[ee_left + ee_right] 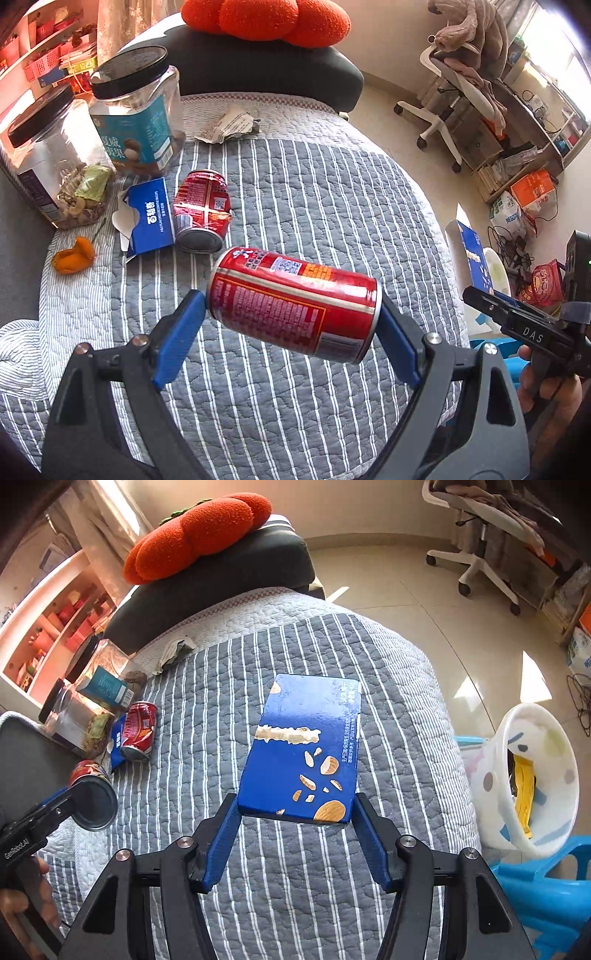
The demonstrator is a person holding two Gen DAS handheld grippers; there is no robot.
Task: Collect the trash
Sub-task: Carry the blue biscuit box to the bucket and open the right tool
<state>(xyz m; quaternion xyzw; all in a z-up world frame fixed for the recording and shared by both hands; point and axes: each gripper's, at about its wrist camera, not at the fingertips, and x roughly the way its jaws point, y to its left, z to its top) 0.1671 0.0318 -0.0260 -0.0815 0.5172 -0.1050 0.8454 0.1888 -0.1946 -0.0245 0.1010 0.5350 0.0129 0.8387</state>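
Note:
My left gripper [293, 302] is shut end to end on a red drink can [295, 304] lifted above the striped grey quilt [314, 192]. My right gripper [297, 806] is shut on a flat blue snack box [306, 746], also held in the air over the quilt. On the quilt lie a dented red can [201, 212], a torn blue carton [149, 218], an orange peel [72, 254] and a crumpled paper wrapper [229, 125]. A white trash bin [535, 779] with yellow waste inside stands on the floor at the right.
Two clear jars with black lids [136, 110] stand at the quilt's left edge. A dark cushion [266, 62] carries an orange pumpkin pillow [266, 18]. An office chair [454, 85], bags and cables crowd the floor at right. A blue stool [546, 882] sits by the bin.

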